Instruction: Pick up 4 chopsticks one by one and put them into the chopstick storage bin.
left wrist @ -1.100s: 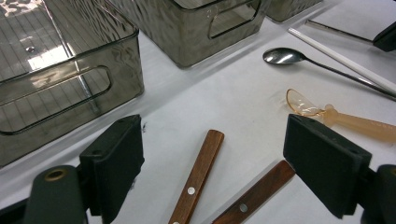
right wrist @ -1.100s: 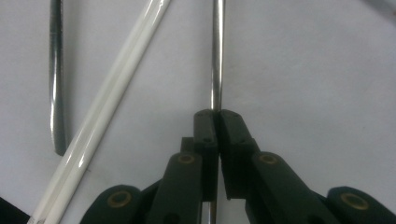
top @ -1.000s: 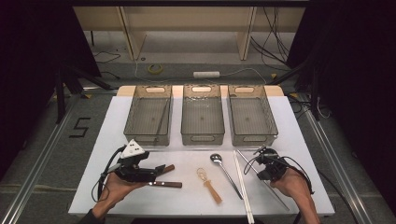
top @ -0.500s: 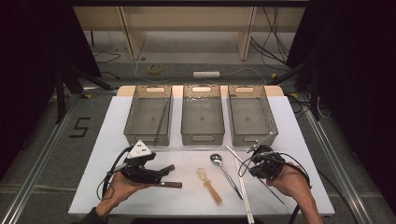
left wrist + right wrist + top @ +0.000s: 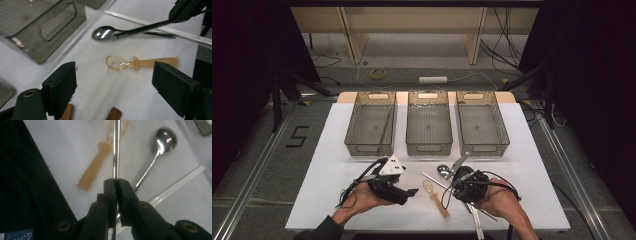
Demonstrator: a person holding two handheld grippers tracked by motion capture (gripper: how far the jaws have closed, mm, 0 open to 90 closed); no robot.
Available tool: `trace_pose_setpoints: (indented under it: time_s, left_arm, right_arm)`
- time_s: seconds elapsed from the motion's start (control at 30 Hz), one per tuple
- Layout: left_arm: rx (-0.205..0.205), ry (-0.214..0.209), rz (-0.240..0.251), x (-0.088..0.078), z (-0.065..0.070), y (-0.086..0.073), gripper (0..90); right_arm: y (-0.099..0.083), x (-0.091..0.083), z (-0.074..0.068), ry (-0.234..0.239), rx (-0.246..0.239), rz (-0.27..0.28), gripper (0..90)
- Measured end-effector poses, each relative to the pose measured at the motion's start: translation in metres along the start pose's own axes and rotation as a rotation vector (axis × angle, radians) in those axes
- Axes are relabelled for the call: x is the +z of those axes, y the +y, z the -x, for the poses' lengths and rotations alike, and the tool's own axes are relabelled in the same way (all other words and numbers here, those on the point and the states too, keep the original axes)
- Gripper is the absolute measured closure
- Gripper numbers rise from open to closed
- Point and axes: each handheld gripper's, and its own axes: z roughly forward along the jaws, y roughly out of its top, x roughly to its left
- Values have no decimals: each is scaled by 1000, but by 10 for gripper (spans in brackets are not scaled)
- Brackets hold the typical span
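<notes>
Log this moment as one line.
right gripper: shut on metal rod | left gripper: open, empty | orange spoon, steel spoon: on table

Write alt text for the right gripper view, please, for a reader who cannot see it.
The right hand-held gripper is shut on a thin metal rod that runs straight up. On the white table behind lie an amber plastic spoon, a steel spoon and a white stick.

Left hand-held gripper (image 5: 412,192) jaws wide apart, right hand-held gripper (image 5: 115,182) jaws pinched together, both low over table
</notes>
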Motion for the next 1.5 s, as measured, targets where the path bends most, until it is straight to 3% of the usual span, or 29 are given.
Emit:
trace_pose_setpoints:
  time_s: [0.33,0.53,0.83,0.97,1.5]
  left_arm:
    - [113,-62,-64,9,15,5,196]
    - [155,-79,-79,12,20,6,222]
    - [216,-113,-91,12,23,3,345]
    - [245,-120,-98,12,25,2,393]
    - [320,-163,-119,11,31,0,587]
  right_arm:
    - [11,9,-15,31,-82,-20,866]
    - [14,12,-21,42,-106,-22,866]
    - [16,13,-26,63,-129,-20,866]
    - [17,13,-28,75,-162,-16,865]
    - [18,14,-33,113,-223,-26,866]
